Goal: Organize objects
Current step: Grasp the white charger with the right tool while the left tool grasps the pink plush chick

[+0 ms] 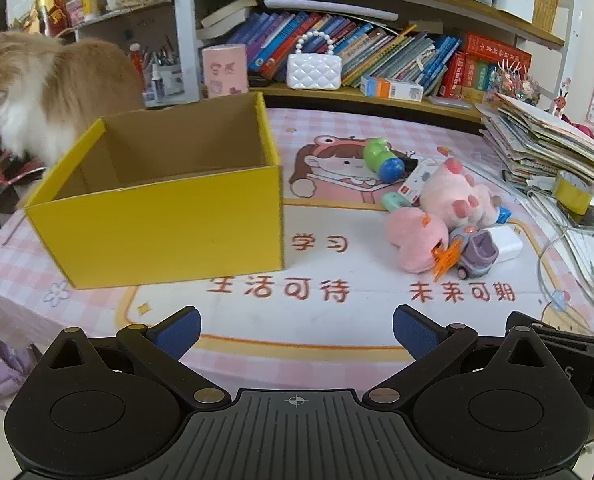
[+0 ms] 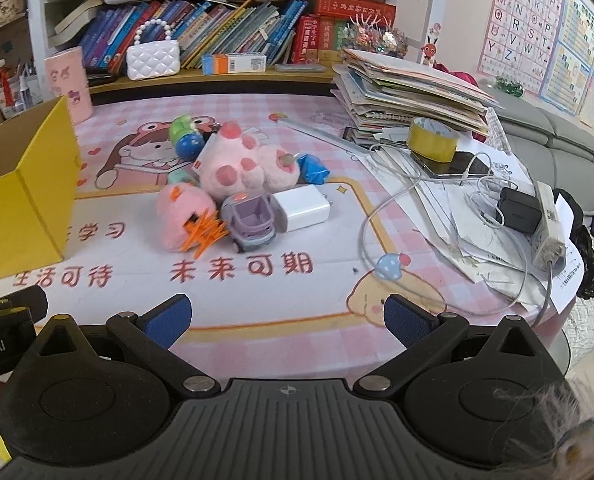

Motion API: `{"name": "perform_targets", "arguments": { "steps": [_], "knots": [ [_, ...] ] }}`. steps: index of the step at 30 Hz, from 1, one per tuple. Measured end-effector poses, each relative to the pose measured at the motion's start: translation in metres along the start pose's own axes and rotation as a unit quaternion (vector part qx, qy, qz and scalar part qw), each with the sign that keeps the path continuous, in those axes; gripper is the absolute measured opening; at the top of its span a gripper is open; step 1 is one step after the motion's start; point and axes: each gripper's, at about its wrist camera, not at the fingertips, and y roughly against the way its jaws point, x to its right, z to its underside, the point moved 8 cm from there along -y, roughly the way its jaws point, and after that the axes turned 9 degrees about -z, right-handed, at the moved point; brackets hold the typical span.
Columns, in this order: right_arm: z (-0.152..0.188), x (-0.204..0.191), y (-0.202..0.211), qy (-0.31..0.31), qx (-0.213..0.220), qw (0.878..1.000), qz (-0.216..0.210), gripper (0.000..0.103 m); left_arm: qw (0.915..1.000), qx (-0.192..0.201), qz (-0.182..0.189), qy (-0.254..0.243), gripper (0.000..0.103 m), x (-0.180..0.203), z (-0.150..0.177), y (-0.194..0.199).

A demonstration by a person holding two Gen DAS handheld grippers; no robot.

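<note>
Only L view: cat [image 1: 37, 92] behind yellow box [image 1: 157, 216].

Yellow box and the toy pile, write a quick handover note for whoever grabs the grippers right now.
Left gripper: open, holding nothing, low over the mat facing the yellow box.
Right gripper: open, holding nothing, facing the toy pile.
The box looks empty as far as its inside shows.
Right of it, still in a pile: pink paw plush, pink round plush, purple toy car, white charger, green and blue toy.
Nothing appears sorted yet.
A cat stands behind the box.
</note>
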Motion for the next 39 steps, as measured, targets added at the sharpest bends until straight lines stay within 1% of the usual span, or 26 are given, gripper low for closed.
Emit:
{"name": "perform_targets", "arguments": {
  "steps": [8,11,14,16,19,21,26,30,34,36,37,39],
  "knots": [
    [-0.026,0.026,-0.027,-0.002,0.001,1.000,-0.011,0.103,0.9998,-0.004,0.017,0.001,0.103,0.036,-0.016,-0.018],
    [-0.036,0.035,-0.041,-0.002,0.000,1.000,-0.020,0.101,0.9996,-0.004,0.026,0.006,0.102,0.049,-0.024,-0.025],
    [-0.047,0.044,-0.055,-0.005,0.000,0.999,-0.041,0.096,0.9994,0.004,0.031,0.018,0.101,0.059,-0.031,-0.030],
    [-0.052,0.050,-0.065,-0.008,-0.003,0.999,-0.052,0.084,0.9991,0.010,0.030,0.027,0.101,0.065,-0.037,-0.033],
    [-0.058,0.059,-0.082,-0.008,-0.013,0.998,-0.064,0.074,0.9990,0.008,0.025,0.036,0.101,0.072,-0.043,-0.040],
    [-0.061,0.061,-0.094,-0.005,-0.022,0.997,-0.074,0.072,0.9988,0.004,0.021,0.044,0.101,0.074,-0.045,-0.045],
    [-0.066,0.060,-0.121,0.018,-0.041,0.994,-0.095,0.072,0.9985,-0.006,0.011,0.053,0.101,0.082,-0.052,-0.058],
    [-0.068,0.060,-0.140,0.032,-0.057,0.993,-0.101,0.072,0.9984,-0.010,0.016,0.054,0.101,0.091,-0.056,-0.066],
    [-0.070,0.060,-0.157,0.038,-0.074,0.990,-0.110,0.072,0.9976,-0.030,0.026,0.057,0.099,0.101,-0.059,-0.082],
    [-0.074,0.060,-0.162,0.040,-0.072,0.990,-0.115,0.072,0.9960,-0.051,0.033,0.065,0.099,0.105,-0.057,-0.094],
    [-0.076,0.060,-0.164,0.043,-0.071,0.990,-0.117,0.071,0.9945,-0.066,0.037,0.072,0.097,0.107,-0.056,-0.101],
    [-0.077,0.061,-0.169,0.048,-0.077,0.988,-0.121,0.070,0.9918,-0.089,0.038,0.083,0.096,0.110,-0.053,-0.113]
  ]
}}
